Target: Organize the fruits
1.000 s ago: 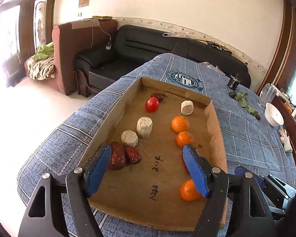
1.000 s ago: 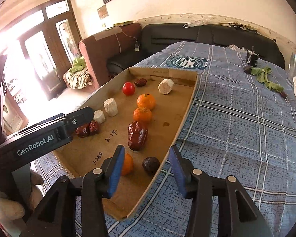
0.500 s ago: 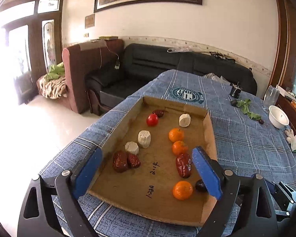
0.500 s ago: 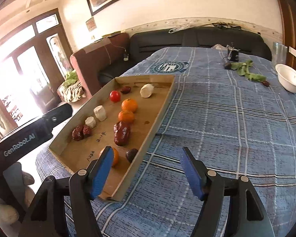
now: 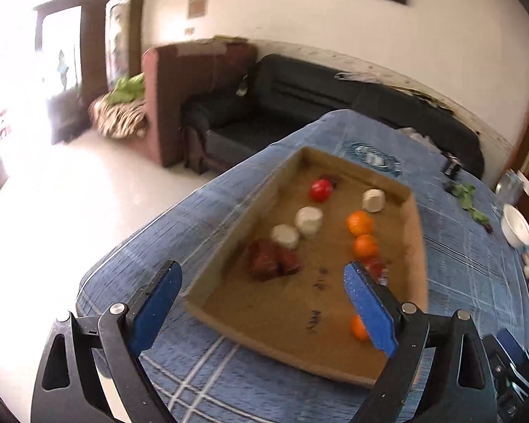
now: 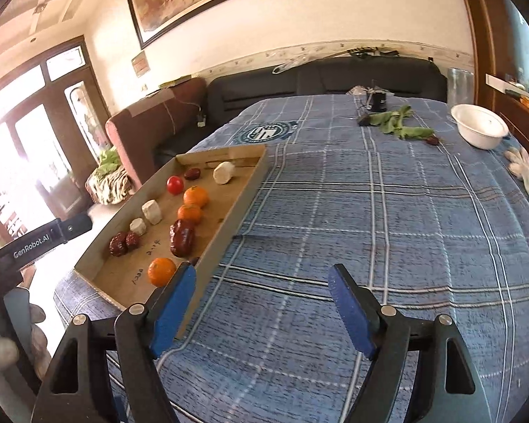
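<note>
A shallow cardboard tray [image 6: 243, 190] lies on the blue plaid table; it also shows in the left wrist view [image 5: 418, 246]. In it are three oranges [image 6: 195, 196], [image 6: 189, 212], [image 6: 161, 271], a red tomato [image 6: 175, 184], red dates [image 6: 181, 238], [image 6: 118, 244] and white pieces [image 6: 224, 172], [image 6: 151, 211]. My left gripper [image 5: 261, 303] is open and empty above the tray's near left corner. My right gripper [image 6: 262, 308] is open and empty over the cloth, right of the tray.
A white bowl [image 6: 479, 125], green leaves [image 6: 395, 121], a small black object [image 6: 377, 100] and a white glove [image 6: 525, 171] lie at the table's far right. A black sofa [image 5: 299, 102] and brown armchair [image 5: 190, 81] stand beyond the table.
Both grippers have pulled back and up from the tray. The left has swung left, the right has moved right over the cloth. Both stay open and empty.
</note>
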`<action>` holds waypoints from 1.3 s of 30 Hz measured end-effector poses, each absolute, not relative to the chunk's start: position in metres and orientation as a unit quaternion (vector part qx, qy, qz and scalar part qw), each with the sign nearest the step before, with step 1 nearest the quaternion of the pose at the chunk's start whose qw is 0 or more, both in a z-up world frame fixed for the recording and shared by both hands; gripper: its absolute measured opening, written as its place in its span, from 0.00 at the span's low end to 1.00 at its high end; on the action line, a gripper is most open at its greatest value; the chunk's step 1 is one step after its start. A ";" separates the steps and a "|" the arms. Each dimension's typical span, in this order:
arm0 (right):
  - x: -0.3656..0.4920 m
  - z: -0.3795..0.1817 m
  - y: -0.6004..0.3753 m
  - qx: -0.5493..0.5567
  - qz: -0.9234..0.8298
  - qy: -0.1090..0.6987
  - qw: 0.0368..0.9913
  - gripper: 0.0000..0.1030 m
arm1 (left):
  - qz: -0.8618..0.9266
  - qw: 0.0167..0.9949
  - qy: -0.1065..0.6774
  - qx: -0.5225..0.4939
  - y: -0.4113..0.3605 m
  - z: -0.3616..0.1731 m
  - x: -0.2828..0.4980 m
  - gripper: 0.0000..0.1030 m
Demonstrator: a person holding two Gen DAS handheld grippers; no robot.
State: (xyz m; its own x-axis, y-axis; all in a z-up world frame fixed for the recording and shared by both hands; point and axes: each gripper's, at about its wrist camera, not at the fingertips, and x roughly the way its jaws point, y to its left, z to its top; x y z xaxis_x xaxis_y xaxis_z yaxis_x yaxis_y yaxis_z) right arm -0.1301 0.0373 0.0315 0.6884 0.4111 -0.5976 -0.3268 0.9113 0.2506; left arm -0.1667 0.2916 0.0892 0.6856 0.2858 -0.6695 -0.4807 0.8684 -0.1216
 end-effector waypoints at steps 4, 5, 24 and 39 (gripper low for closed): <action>-0.134 0.025 0.037 0.053 0.205 0.339 0.917 0.81 | 0.247 0.906 0.316 -0.133 0.293 0.089 -0.176 0.90; -0.135 0.025 0.038 0.050 0.206 0.338 0.917 0.81 | 0.263 0.909 0.300 -0.123 0.288 0.093 -0.181 0.90; -0.154 0.052 0.058 -0.025 0.235 0.281 0.930 0.95 | 0.243 0.946 0.210 -0.038 0.203 0.137 -0.206 1.00; -0.158 0.047 0.068 -0.034 0.218 0.294 0.930 0.98 | 0.221 0.941 0.251 -0.050 0.205 0.119 -0.204 1.00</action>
